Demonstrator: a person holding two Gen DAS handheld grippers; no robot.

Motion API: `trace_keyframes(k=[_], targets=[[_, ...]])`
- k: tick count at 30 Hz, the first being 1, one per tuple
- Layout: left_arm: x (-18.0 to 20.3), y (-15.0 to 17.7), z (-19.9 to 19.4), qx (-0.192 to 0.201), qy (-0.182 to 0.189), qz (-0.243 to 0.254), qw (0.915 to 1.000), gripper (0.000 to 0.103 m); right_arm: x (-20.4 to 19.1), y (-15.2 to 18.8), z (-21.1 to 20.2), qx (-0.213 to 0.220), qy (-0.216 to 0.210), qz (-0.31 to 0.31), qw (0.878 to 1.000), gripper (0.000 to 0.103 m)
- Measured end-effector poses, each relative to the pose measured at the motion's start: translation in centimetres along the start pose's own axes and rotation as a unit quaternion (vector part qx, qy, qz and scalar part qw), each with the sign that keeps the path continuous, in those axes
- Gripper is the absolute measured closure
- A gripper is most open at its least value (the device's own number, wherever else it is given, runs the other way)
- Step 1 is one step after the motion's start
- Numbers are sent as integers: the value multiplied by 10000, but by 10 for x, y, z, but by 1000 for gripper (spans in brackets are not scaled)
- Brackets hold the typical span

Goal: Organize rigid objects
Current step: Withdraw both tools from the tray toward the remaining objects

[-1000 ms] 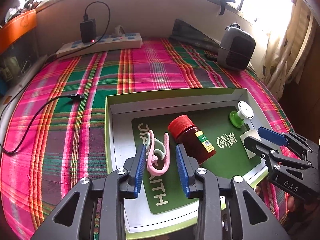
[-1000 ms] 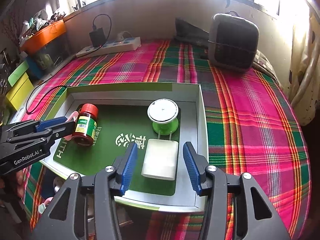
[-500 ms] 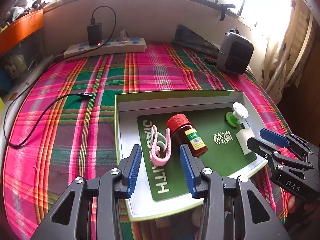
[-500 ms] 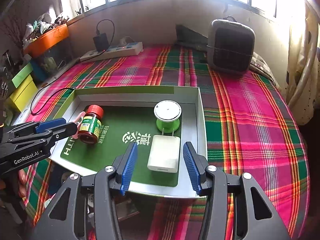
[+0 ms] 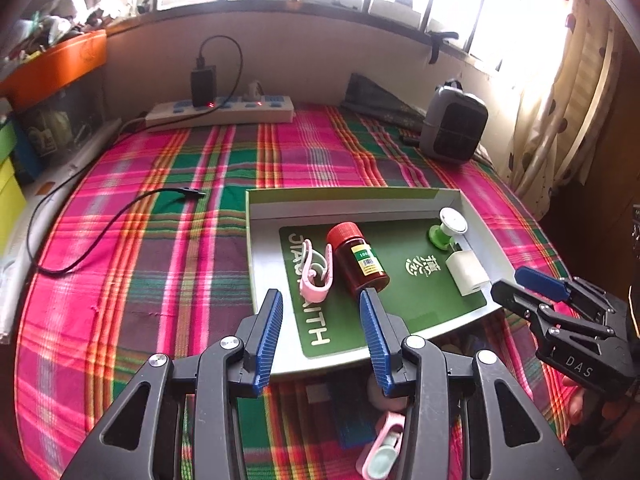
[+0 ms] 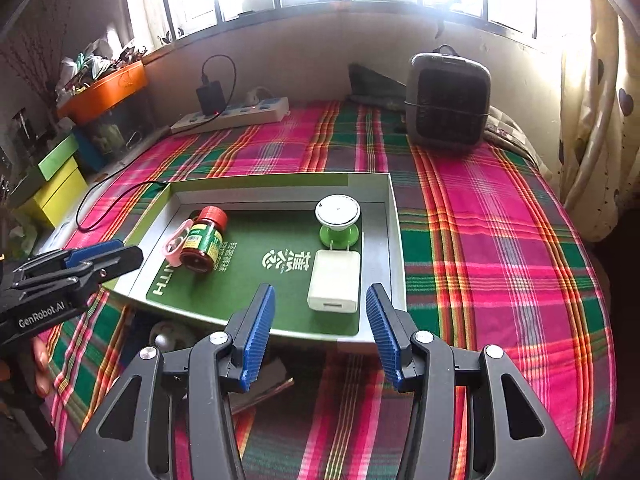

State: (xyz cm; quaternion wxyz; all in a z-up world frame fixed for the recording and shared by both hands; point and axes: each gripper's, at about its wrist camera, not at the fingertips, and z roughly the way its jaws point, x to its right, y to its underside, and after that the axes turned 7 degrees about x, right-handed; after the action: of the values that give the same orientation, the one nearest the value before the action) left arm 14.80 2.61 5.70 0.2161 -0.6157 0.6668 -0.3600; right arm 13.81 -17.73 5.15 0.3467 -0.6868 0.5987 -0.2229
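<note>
Plaid cloth (image 5: pixel 160 240) in pink and green: fills both views and carries everything.

Next in size, shallow box tray (image 5: pixel 264 264) with pale walls and a green printed floor: sits at centre right of the left wrist view and at centre of the right wrist view. Serves, by the look of it, as the collecting place for the rigid objects.

Left gripper (image 5: pixel 320 300) at lower centre of its own view: jaws spread, nothing between them, just short of the tray's near rim. Lines up with the clip and bottle, likely clear of a finished placement.

Right gripper (image 6: pixel 320 292) at lower centre of its own view: jaws spread and empty, framing the charger without touching it.

Inside the tray, four things well spaced:
- brown bottle (image 5: pixel 360 264) with a red cap, on its side, so liable to roll
- white charger (image 6: pixel 335 282), flat at the right side, prongs toward the spool
- green and white spool (image 6: pixel 338 220), upright near the far right corner
- pink clip (image 5: pixel 316 276), flat, touching the bottle, perhaps stopping its roll

Below the tray's near rim, at the bottom of the left wrist view, small pink object (image 5: pixel 384 452) on the cloth, half hidden: probably next to be gathered.
</note>
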Motion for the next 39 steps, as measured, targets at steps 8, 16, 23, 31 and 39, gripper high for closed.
trace_keyframes(k=[8,16,23,31,39], targets=[[-6,7,-15,57,-23,-88,9999,63,-2,10,-12,10,-31,48,10000,54],[-14,20,-31,119,-4,-218,9997,63,-4,18,-21,18,-46,100,9999,54],[-17,34,-42,109,30,-205,9997,63,-11,28,-30,4,-121,102,9999,54],[-20,57,-43,-50,205,-299,9993,63,-27,44,-25,-214,-336,122,9991,54],[-23,69,-45,-102,328,-390,9986,63,-39,49,-19,-347,-239,114,9990,54]])
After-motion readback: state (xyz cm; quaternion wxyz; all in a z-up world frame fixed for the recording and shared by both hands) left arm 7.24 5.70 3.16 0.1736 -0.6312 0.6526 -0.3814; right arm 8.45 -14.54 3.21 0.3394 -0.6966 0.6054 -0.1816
